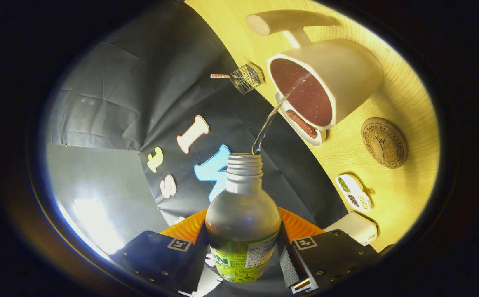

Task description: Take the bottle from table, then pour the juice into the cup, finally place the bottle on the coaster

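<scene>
Tongs (243, 258): two flat dark plates, one per finger, each carrying a square black-and-white marker tag near its inner top corner. Small screws dot the plate edges. Ribbed orange parts fan out behind the plates. One pad (287, 265) has a finely gridded face.

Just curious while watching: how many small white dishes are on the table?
3: one dish beside the cup, another beyond the fingers, a third nearest them. More may be hidden.
</scene>
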{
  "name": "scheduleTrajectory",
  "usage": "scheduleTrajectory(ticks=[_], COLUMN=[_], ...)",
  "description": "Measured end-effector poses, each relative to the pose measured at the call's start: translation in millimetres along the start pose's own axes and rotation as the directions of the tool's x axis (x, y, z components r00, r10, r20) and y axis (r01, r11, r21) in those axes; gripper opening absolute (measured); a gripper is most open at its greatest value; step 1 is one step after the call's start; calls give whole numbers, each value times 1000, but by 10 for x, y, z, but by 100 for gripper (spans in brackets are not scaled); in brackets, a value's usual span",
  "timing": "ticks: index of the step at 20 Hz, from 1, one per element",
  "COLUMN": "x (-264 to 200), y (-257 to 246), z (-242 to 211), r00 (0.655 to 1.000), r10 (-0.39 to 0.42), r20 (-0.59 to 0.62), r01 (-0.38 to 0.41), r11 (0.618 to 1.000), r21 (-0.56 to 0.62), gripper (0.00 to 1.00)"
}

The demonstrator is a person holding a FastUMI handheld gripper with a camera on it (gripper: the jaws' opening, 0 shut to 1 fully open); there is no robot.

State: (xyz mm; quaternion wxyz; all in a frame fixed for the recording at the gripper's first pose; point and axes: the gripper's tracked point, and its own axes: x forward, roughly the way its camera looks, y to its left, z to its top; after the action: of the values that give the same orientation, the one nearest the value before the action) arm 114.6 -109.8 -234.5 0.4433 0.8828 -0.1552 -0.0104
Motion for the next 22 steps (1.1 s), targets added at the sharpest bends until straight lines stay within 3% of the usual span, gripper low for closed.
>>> scheduleTrajectory(ticks=[10,22], x=[-3,64], y=[57,-21], z=[101,219], r00=[999,997], r10=[5,-21], r20=[53,80], r01=[-9,17], r11=[998,998], r21=[66,55], gripper=[74,74])
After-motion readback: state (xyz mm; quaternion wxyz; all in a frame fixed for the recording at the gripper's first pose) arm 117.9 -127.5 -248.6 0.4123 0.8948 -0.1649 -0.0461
